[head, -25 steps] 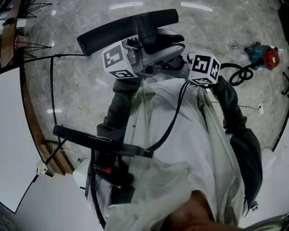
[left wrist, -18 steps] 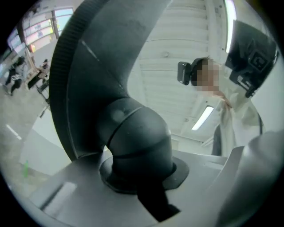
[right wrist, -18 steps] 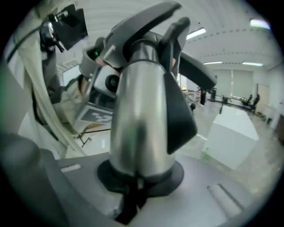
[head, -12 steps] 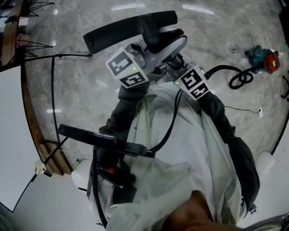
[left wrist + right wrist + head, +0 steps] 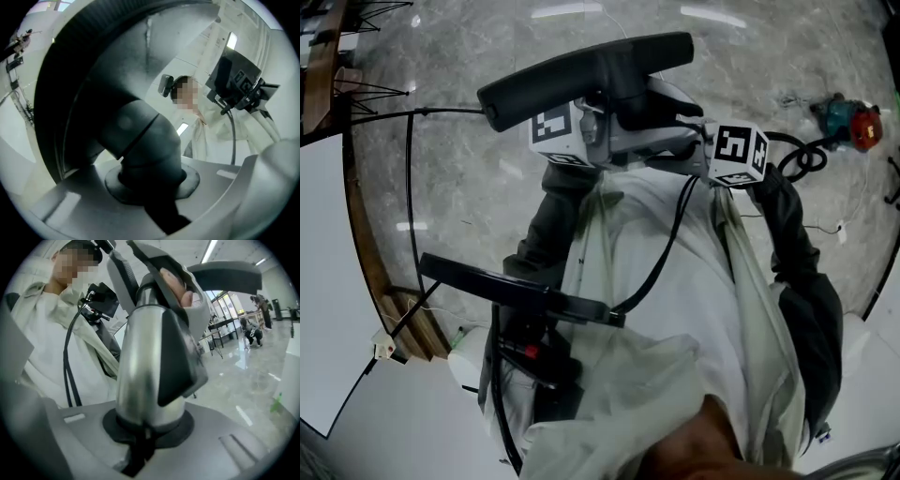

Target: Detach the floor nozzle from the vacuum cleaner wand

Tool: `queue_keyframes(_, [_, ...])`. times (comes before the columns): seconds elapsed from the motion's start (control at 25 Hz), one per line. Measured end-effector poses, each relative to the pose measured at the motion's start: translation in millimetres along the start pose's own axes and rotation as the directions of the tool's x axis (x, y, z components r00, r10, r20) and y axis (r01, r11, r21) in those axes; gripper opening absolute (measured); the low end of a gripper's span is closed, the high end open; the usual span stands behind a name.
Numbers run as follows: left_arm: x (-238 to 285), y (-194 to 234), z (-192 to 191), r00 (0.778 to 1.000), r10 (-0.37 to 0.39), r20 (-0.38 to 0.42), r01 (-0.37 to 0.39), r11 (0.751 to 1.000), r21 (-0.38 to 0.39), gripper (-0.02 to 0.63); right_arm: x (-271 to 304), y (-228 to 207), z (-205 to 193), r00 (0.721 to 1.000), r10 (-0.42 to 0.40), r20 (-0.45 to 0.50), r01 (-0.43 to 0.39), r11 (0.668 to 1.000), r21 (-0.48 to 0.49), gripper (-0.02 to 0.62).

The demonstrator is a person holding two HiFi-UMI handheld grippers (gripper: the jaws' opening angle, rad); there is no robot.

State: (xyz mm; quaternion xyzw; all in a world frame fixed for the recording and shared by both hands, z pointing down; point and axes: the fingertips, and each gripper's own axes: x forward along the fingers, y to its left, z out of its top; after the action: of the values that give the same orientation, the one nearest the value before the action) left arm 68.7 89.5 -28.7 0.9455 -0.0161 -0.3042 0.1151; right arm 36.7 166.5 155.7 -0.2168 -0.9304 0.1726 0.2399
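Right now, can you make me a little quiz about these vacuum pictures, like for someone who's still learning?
1. True or false: the teal and red tool lies on the floor, away from both hand-held grippers.
2. What is the left hand-held gripper shut on?
A) a cup
B) the dark neck of the floor nozzle
C) nothing at all
3. Fill in the gap: the right hand-held gripper is clamped on the silvery ____.

Key: 1 true; 2 B; 3 wand.
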Motion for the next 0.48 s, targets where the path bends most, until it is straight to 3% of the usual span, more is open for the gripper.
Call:
queue_keyframes(0.12, [-5, 26, 2, 0.991, 0.136, -0.004, -0.136, 0.991, 0.014, 0.072, -1, -19, -1, 0.992, -0.129, 0.011, 0.129, 0.991, 0.028, 0.040])
queue_keyframes(0.24, [-7, 31, 3, 0.979, 0.201, -0.022, -0.201, 0.979, 0.028, 0.077, -1, -35, 1, 0.944, -0.330, 0.010, 0.330, 0.944, 0.024, 0.040])
queue_keyframes(0.36, [-10, 41, 8, 0.947, 0.318, -0.043, -0.317, 0.948, 0.025, 0.071, -5, -50, 7, 0.850, -0.526, -0.002, 0.526, 0.850, 0.026, 0.040])
queue_keyframes(0.48, [-17, 59, 7, 0.873, 0.484, -0.060, -0.483, 0.875, 0.017, 0.071, -14, -66, 6, 0.734, -0.679, -0.022, 0.679, 0.733, 0.029, 0.040])
